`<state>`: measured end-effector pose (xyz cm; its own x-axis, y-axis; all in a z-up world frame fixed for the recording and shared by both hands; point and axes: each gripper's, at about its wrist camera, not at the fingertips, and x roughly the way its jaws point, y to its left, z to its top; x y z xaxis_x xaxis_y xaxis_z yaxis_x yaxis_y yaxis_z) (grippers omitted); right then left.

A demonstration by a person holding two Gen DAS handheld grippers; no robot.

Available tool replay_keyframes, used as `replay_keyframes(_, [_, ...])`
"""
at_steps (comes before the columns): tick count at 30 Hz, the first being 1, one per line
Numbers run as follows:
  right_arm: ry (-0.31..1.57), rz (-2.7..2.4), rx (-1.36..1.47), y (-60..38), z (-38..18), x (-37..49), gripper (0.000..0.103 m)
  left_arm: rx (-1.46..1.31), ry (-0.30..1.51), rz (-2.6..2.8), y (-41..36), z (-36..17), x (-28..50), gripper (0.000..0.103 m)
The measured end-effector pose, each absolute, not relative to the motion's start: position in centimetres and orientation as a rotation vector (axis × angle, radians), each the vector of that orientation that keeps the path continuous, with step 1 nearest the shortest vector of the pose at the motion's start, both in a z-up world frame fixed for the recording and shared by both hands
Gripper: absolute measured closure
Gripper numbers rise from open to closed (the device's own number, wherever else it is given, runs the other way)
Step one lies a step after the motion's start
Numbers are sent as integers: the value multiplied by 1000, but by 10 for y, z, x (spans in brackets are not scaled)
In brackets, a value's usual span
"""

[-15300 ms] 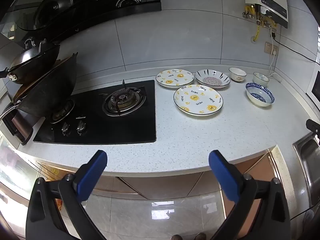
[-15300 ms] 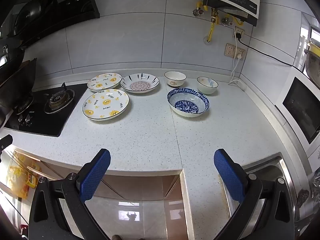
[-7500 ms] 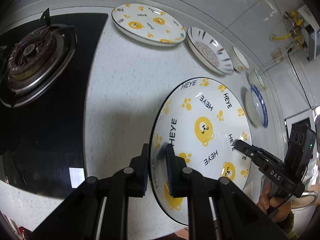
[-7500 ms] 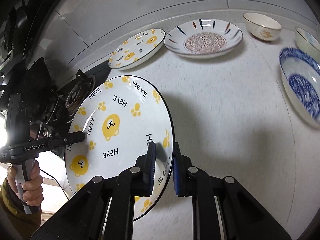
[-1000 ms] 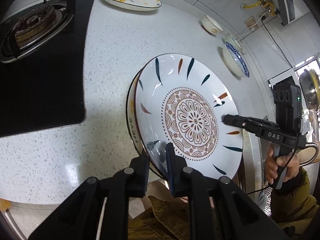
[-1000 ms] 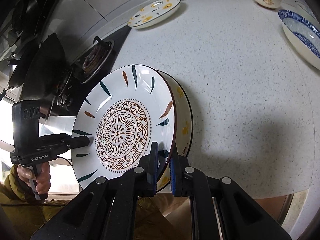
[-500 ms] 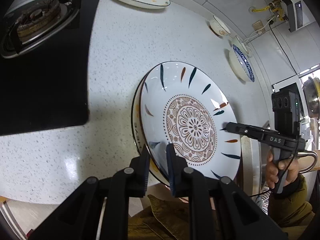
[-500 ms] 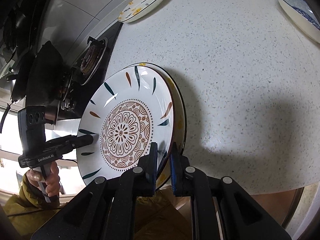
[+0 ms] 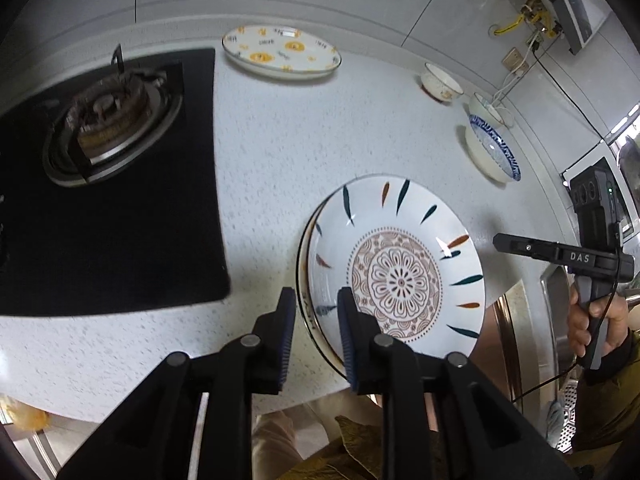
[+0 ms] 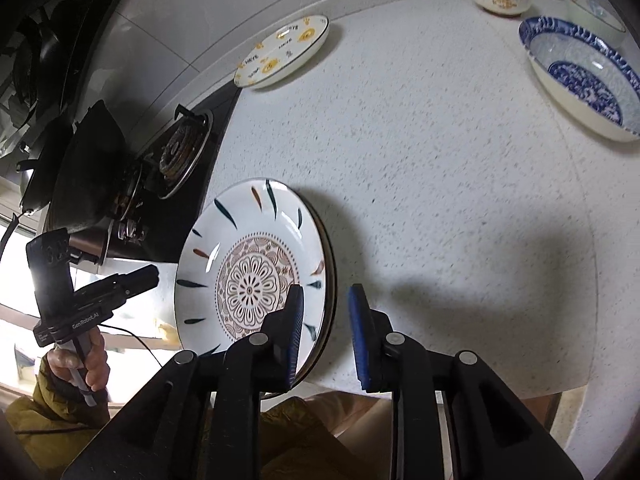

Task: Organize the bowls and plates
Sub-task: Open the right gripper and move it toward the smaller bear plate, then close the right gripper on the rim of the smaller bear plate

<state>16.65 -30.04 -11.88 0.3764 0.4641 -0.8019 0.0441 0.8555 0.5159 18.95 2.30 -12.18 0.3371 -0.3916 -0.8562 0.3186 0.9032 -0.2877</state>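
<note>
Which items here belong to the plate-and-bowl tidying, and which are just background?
Job: mandala plate stacked on a yellow-print plate; second yellow-print plate; blue-patterned bowl; cream bowl; small white bowl.

Background: gas hob; wok; water heater.

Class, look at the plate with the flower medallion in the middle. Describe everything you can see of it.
The medallion plate is a round, glossy white dish, seemingly ceramic, with a brown dotted floral medallion and teal and orange dashes on its rim. It lies face up on another plate at the countertop's front edge. The left gripper and right gripper straddle its rim, jaws opening, pads apparently clear.
</note>
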Motion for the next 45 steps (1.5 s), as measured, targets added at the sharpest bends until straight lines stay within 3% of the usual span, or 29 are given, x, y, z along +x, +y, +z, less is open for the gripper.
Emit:
replay_keyframes(9, [1061,301,482,-312,-87,193,47,-36,937,-526,26,-83,201,80])
replay_keyframes(14, [1029,337,450,-316,-72,223,33,-3,954,-537,18,-73,221,80])
replay_keyframes(20, [1034,405,402,-317,-70,284,28,-44,950,-398,27,-58,288,80])
replay_keyframes(21, [1038,417,401,-319,-73,297,27,-67,956,-390,28,-57,303,71])
replay_keyframes(24, [1051,446,412,-326,-88,335,26,-151,996,-406,31,-58,348,21])
replay_keyframes(25, [1055,455,420,-327,-94,346,26,-173,1009,-405,31,-58,361,15])
replay_keyframes(36, [1101,506,541,-336,-145,468,23,-267,1153,-284,26,-92,498,15])
replay_keyframes(45, [1138,537,601,-327,-174,522,23,-335,1223,-273,23,-136,550,17])
